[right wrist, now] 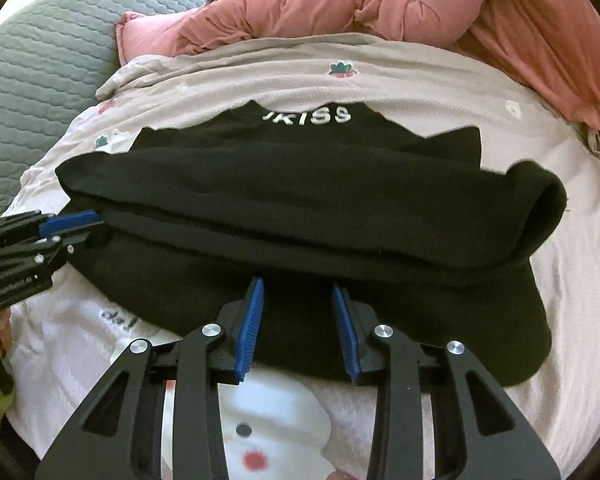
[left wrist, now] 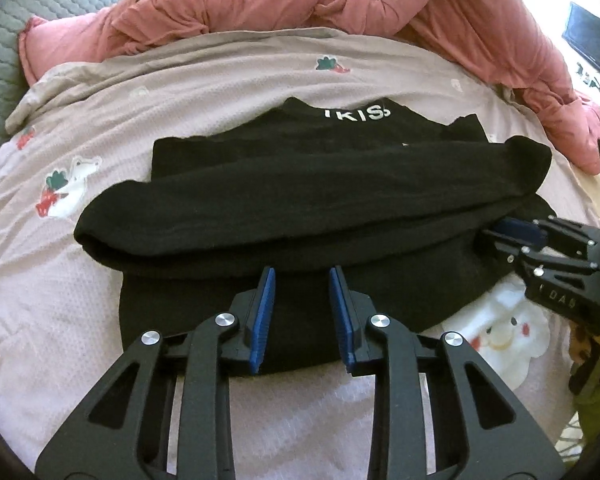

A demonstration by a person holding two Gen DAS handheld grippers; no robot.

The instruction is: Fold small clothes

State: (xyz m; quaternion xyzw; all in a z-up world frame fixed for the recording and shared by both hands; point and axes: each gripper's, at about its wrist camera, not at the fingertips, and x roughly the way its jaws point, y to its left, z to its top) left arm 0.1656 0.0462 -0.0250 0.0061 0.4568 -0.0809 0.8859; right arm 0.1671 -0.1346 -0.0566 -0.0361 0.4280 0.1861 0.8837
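Left wrist view shows a small black knitted garment with white lettering near its collar (left wrist: 312,200), lying flat on a pale pink bedcover printed with strawberries and little cartoon figures (left wrist: 60,280). Its long axis runs crosswise to the fingers, side to side in both views, and a thick roll or fold of the same cloth lies across its middle, just beyond the fingertips.

In this view the left gripper (left wrist: 302,316) points steeply down at the garment's near hem, its blue ribbed fingers (left wrist: 265,312) standing apart on either side of a strip of black cloth. The pads are not pressing on it, so the fingers are part open and grip nothing.

The right wrist view gives the same picture for the right gripper (right wrist: 298,328): its blue fingers (right wrist: 250,328) straddle the near hem, a gap on each side, nothing clamped. Each gripper appears at the edge of the other's view, low beside the garment's end.

Both hands sit about equally near the hem, one towards each end. The likely step is to pinch this near edge with both and carry it away from the fingers, over the roll towards the lettering.

Beyond the garment lies a rumpled salmon-pink padded quilt (left wrist: 300,4), and beyond that a grey quilted cover (right wrist: 40,52).
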